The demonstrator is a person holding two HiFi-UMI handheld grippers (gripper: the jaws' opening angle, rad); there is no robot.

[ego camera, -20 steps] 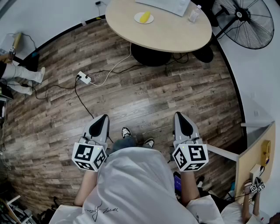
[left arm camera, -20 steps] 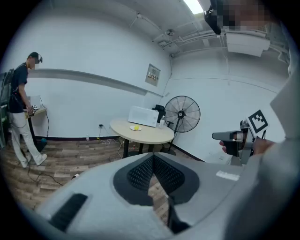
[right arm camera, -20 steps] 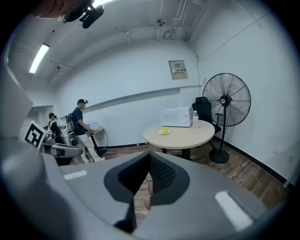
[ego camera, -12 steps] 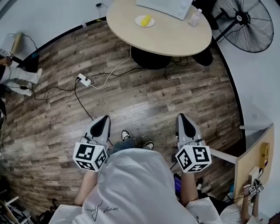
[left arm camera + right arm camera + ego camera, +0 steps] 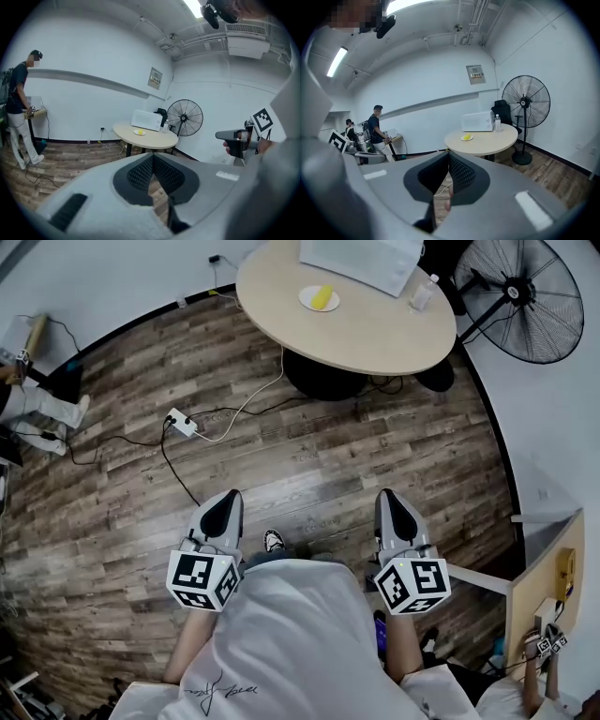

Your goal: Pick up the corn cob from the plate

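Left gripper [image 5: 225, 502]: jaws pressed together, empty, down at the person's waist.
Corn cob [image 5: 322, 297]: on its plate [image 5: 306, 304], well ahead across the floor on the round table [image 5: 375, 334], long axis pointing roughly away.
Right gripper [image 5: 390, 502]: closed, empty, looks marginally nearer.

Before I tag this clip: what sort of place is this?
Probably an office or lab room: round table with a microwave, a pedestal fan, a power strip on wood-look floor.

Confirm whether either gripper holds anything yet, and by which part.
Nothing is held. The left gripper and the right gripper are both shut and empty; the yellow corn cob lies on its white plate on the round beige table ahead.
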